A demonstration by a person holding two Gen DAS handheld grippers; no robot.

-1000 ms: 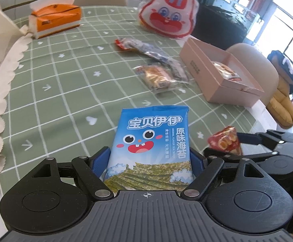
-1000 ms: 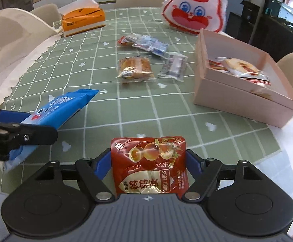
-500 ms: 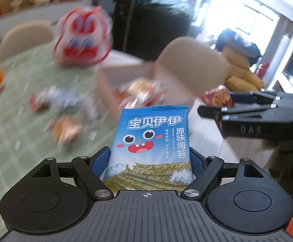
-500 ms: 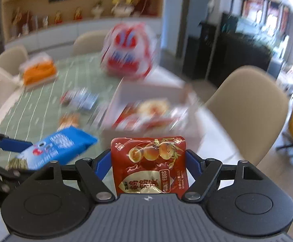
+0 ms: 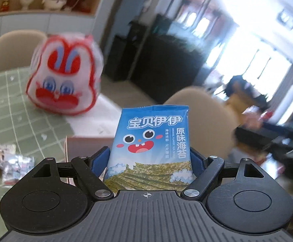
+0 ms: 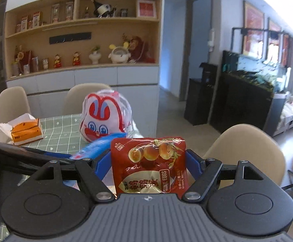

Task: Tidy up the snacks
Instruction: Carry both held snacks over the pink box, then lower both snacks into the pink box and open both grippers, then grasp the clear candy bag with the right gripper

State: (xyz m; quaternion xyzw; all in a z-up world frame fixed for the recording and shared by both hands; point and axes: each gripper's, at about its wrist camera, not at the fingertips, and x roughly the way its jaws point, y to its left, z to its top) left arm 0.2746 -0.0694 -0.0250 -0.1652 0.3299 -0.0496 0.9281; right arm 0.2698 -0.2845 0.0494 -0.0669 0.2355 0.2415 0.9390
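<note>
My left gripper (image 5: 149,159) is shut on a blue seaweed snack packet (image 5: 152,145) and holds it upright above the far edge of the pink box (image 5: 86,141). My right gripper (image 6: 148,161) is shut on a red quail egg packet (image 6: 149,165), raised high over the table edge. In the right wrist view the blue packet (image 6: 98,146) and the left gripper's arm sit just left of the red one. In the left wrist view the right gripper (image 5: 267,133) is a blur at the right. Loose wrapped snacks (image 5: 7,159) lie on the green tablecloth.
A red and white rabbit-shaped bag (image 5: 63,76) stands at the table's far end, also in the right wrist view (image 6: 104,117). An orange tissue pack (image 6: 26,132) lies at the left. Beige chairs (image 6: 245,151) surround the table. A shelf with figurines stands behind.
Both grippers rose and tilted upward with their packets, moving toward the pink box. The table and box have dropped low or out of view, and the room shows instead.
</note>
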